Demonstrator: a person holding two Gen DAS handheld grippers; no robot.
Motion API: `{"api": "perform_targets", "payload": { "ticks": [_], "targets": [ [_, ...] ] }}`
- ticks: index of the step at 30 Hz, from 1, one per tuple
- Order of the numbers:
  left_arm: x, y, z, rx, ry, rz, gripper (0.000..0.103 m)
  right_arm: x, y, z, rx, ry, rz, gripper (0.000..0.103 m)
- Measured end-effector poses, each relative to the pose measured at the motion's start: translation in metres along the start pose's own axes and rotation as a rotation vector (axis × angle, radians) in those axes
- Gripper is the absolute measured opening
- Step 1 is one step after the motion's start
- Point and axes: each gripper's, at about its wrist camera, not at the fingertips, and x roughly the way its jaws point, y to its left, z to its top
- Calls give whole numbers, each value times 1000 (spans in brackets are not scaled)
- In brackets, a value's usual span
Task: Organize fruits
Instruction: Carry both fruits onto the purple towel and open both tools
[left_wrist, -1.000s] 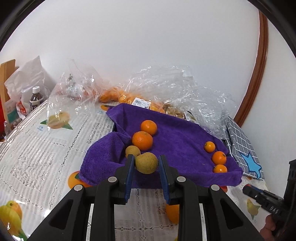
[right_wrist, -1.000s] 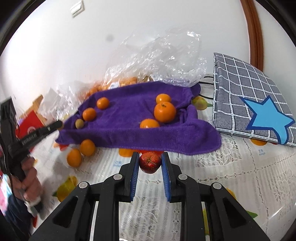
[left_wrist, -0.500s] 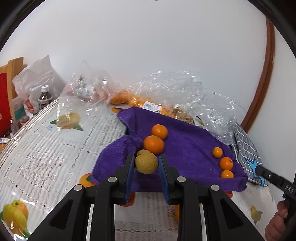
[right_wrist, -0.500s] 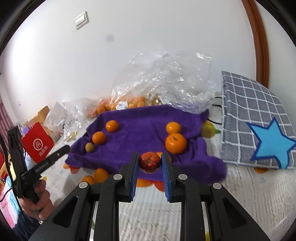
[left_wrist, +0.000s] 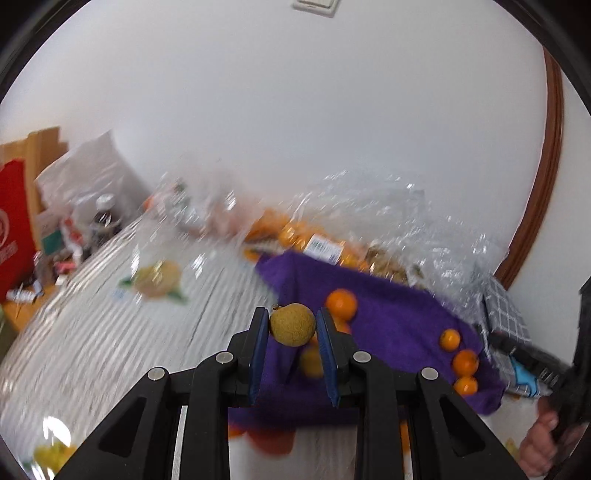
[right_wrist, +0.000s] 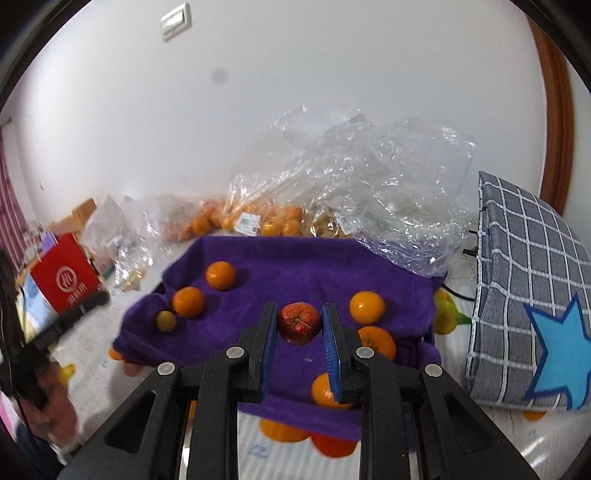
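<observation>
Left wrist view: the left gripper (left_wrist: 291, 328) is clenched on a brown pear (left_wrist: 292, 324), held between its blue-padded fingers (left_wrist: 257, 341) above the near left edge of a purple towel (left_wrist: 391, 325). The background is motion-blurred. On the towel lie one orange (left_wrist: 341, 303) just beyond the pear and three small oranges (left_wrist: 465, 362) in a row near the right edge. Beyond the towel, clear bags (left_wrist: 369, 221) rest against the wall. At far right, a hand (left_wrist: 541, 450) grips the handle of the other tool.

Right wrist view: the right gripper (right_wrist: 299, 326) is clenched on a red apple (right_wrist: 299, 323), held between its fingers (right_wrist: 269, 341) over the middle of the towel (right_wrist: 295, 269). To the left on the towel sit two oranges (right_wrist: 220, 275) and a small yellow-green fruit (right_wrist: 166, 320); to the right sit three more oranges (right_wrist: 366, 307), the nearest partly hidden behind the right finger. Bags of oranges (right_wrist: 280, 218) lie at the far side against the wall. A grey checked cushion (right_wrist: 524, 295) with a blue star leans at the right on the bench (right_wrist: 517, 443). A red paper bag (right_wrist: 64, 278) stands at the far left.
</observation>
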Motion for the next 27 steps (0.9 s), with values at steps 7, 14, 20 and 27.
{"api": "perform_targets", "payload": {
  "ticks": [7,14,20,27],
  "targets": [
    [53,-18,28,2,13,-37,25,37,3,16,-47,50,-14,24],
    [71,-7,10,-7,73,-20,25,72,-1,0,-46,126,-8,24],
    [77,-2,8,-37,90,-28,25,85,-1,-9,-56,149,-28,24],
    [77,-5,7,-21,94,-28,26,85,4,-14,-88,148,-32,33]
  ]
}}
